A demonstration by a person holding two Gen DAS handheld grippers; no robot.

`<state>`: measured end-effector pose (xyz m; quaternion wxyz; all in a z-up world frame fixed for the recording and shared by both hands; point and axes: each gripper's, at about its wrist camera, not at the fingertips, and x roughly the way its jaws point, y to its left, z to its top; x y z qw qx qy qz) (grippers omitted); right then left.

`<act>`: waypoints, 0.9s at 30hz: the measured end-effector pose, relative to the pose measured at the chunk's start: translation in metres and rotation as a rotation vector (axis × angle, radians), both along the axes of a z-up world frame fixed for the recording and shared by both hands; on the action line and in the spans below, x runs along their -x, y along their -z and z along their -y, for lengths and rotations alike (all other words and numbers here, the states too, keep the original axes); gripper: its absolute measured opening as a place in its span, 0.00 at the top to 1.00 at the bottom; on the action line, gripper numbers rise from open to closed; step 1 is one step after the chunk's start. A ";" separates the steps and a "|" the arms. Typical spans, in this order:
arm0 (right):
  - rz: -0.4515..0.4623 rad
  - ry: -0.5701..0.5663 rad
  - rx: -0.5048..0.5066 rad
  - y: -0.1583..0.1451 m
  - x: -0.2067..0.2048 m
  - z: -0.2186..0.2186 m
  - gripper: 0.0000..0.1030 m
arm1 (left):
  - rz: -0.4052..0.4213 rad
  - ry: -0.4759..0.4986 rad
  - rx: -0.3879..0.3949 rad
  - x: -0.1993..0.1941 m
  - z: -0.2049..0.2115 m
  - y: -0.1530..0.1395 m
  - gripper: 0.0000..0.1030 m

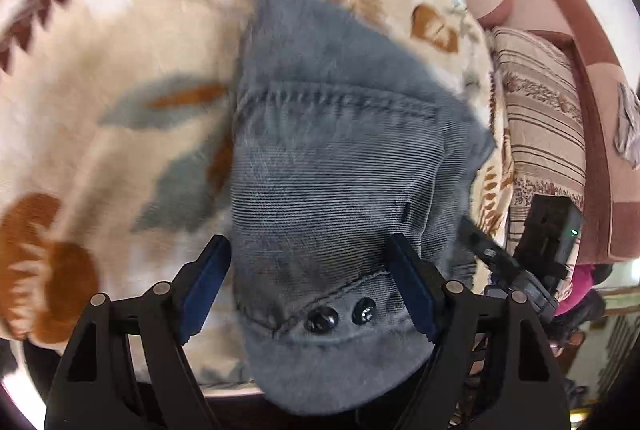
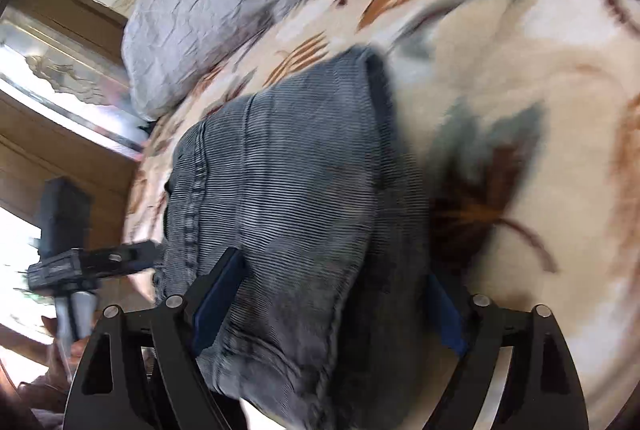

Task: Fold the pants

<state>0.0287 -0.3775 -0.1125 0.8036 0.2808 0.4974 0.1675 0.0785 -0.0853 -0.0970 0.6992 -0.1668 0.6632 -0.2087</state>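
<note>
Lying folded on a cream leaf-patterned blanket (image 1: pixel 100 134): grey-blue corduroy pants (image 1: pixel 332 166), waistband with two dark buttons (image 1: pixel 340 314) nearest the left gripper (image 1: pixel 310 290); left gripper is held wide open, cloth between the pads, ungripped; right gripper (image 2: pixel 340 306) likewise spread wide over the pants, nothing clamped; grey pillow (image 2: pixel 204 2) is seen beyond.

Left hand-held gripper (image 1: pixel 308 266) agape; right hand-held gripper (image 2: pixel 336 286) agape, both down-tilted.

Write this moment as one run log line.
left gripper: open | right gripper: open | corduroy pants: folded, on leaf-print blanket, between both jaws
</note>
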 end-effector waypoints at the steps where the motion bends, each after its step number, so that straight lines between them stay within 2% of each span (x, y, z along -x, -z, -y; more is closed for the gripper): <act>1: 0.005 -0.008 -0.014 0.002 0.000 -0.001 0.07 | 0.007 -0.012 0.013 -0.001 0.001 0.003 0.15; 5: 0.031 -0.034 -0.025 0.004 0.002 -0.001 0.07 | 0.011 -0.031 0.046 -0.003 0.003 0.004 0.11; 8: 0.026 -0.012 0.042 0.001 0.003 -0.009 0.08 | 0.034 -0.025 0.038 -0.002 0.009 -0.002 0.14; 9: 0.018 0.005 0.085 -0.004 0.004 -0.015 0.12 | 0.043 -0.017 0.045 0.001 0.011 -0.006 0.25; 11: 0.009 0.022 0.104 -0.014 0.007 -0.022 0.25 | 0.087 -0.001 0.025 0.007 0.012 -0.017 0.40; 12: 0.024 0.023 0.086 -0.023 0.014 -0.025 0.27 | 0.118 0.015 0.012 0.010 0.009 -0.023 0.51; 13: 0.037 0.023 0.082 -0.028 0.019 -0.025 0.27 | 0.150 0.031 -0.004 0.012 0.009 -0.028 0.54; 14: 0.037 0.003 0.074 -0.030 0.022 -0.028 0.29 | 0.174 0.039 -0.016 0.014 0.009 -0.030 0.55; 16: -0.024 -0.035 0.146 -0.021 0.020 -0.037 0.29 | 0.177 0.047 -0.027 0.012 0.009 -0.029 0.60; 19: -0.049 0.001 0.133 -0.027 0.014 -0.039 0.31 | 0.168 0.044 -0.013 0.007 0.003 -0.034 0.65; 21: 0.005 -0.007 0.126 -0.050 0.011 -0.047 0.33 | 0.194 0.039 -0.002 0.005 -0.005 -0.047 0.65; 22: 0.041 -0.029 0.109 -0.064 0.007 -0.054 0.33 | 0.234 0.036 -0.025 0.001 -0.008 -0.058 0.65; 27: 0.083 -0.096 0.122 -0.096 -0.031 -0.087 0.33 | 0.313 -0.044 -0.034 -0.033 -0.032 -0.096 0.65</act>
